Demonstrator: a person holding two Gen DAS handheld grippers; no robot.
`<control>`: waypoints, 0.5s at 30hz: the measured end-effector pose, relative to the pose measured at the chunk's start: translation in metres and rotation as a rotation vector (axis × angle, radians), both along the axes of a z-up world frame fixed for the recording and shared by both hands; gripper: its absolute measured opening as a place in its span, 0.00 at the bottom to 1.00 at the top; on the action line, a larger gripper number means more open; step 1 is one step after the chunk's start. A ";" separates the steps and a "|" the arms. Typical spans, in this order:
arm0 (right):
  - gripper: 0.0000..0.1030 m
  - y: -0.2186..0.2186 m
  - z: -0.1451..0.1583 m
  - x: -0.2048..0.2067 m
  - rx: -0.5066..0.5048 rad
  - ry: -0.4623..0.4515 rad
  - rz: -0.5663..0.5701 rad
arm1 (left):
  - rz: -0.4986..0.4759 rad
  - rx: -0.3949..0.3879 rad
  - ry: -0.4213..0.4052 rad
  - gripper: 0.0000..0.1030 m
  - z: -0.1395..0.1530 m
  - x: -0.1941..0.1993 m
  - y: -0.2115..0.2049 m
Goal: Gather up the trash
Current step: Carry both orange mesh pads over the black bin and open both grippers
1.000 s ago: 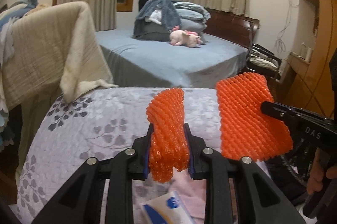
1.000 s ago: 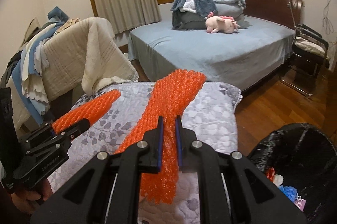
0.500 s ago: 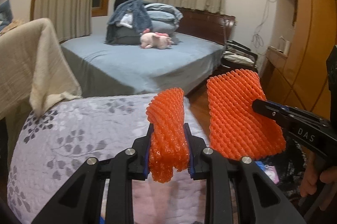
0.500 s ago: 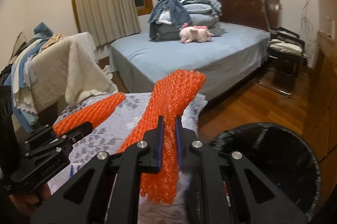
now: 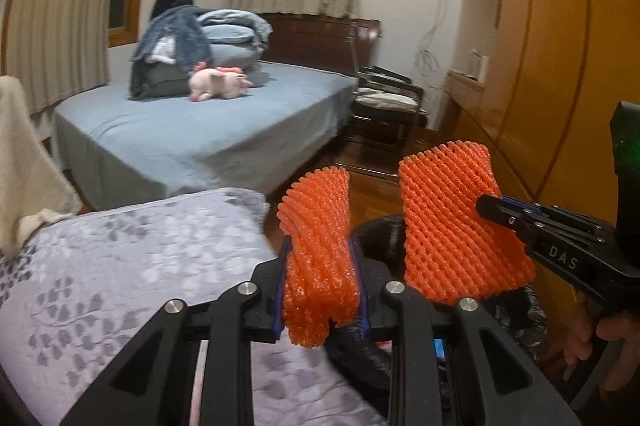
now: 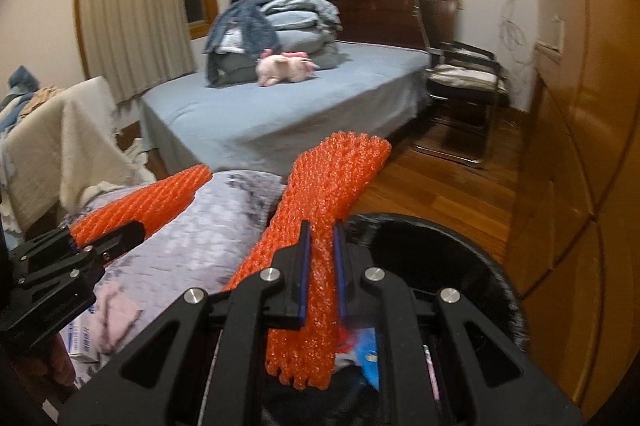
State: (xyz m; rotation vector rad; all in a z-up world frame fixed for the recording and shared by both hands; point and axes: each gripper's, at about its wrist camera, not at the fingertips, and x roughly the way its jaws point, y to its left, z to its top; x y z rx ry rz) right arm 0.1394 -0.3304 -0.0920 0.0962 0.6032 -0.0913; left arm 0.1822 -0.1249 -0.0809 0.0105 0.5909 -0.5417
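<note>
Both pairs of jaws are clamped on trash: the left gripper pinches a bunched orange foam fruit net, the right gripper a second orange foam net, each carried above the black-bagged trash bin just ahead, presumably for dropping in.

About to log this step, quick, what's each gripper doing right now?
Left gripper: closed on a bunched orange foam net.
Right gripper: closed on another orange foam net, above the black trash bin.

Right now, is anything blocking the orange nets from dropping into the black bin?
Nothing visible is. The right gripper holds its orange net over the open black bin, with only trash inside. The left gripper's net hangs at the rim.
</note>
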 end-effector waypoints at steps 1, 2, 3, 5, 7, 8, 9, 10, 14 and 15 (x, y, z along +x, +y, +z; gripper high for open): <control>0.09 -0.007 -0.002 -0.003 -0.004 0.002 -0.017 | -0.013 0.000 0.002 0.25 -0.001 0.000 -0.006; 0.09 -0.012 -0.003 -0.005 -0.006 0.004 -0.030 | -0.026 -0.001 0.004 0.25 -0.002 0.000 -0.012; 0.09 -0.019 -0.005 -0.008 -0.007 0.007 -0.046 | -0.041 -0.003 0.006 0.25 -0.003 -0.001 -0.020; 0.09 -0.028 -0.008 -0.012 -0.009 0.010 -0.067 | -0.060 -0.006 0.007 0.25 -0.004 -0.001 -0.031; 0.10 -0.036 -0.011 -0.016 -0.016 0.013 -0.088 | -0.079 -0.009 0.008 0.25 -0.005 -0.001 -0.041; 0.10 -0.041 -0.013 -0.017 -0.019 0.016 -0.098 | -0.088 -0.011 0.009 0.25 -0.006 -0.001 -0.047; 0.10 -0.045 -0.015 -0.019 -0.020 0.020 -0.109 | -0.101 -0.014 0.010 0.25 -0.007 -0.001 -0.054; 0.10 -0.049 -0.017 -0.020 -0.018 0.023 -0.117 | -0.111 -0.015 0.011 0.25 -0.007 -0.002 -0.059; 0.10 -0.063 -0.026 -0.025 -0.012 0.040 -0.153 | -0.165 -0.013 0.026 0.25 -0.013 0.000 -0.084; 0.10 -0.065 -0.027 -0.025 -0.011 0.044 -0.159 | -0.179 -0.009 0.028 0.25 -0.016 -0.001 -0.090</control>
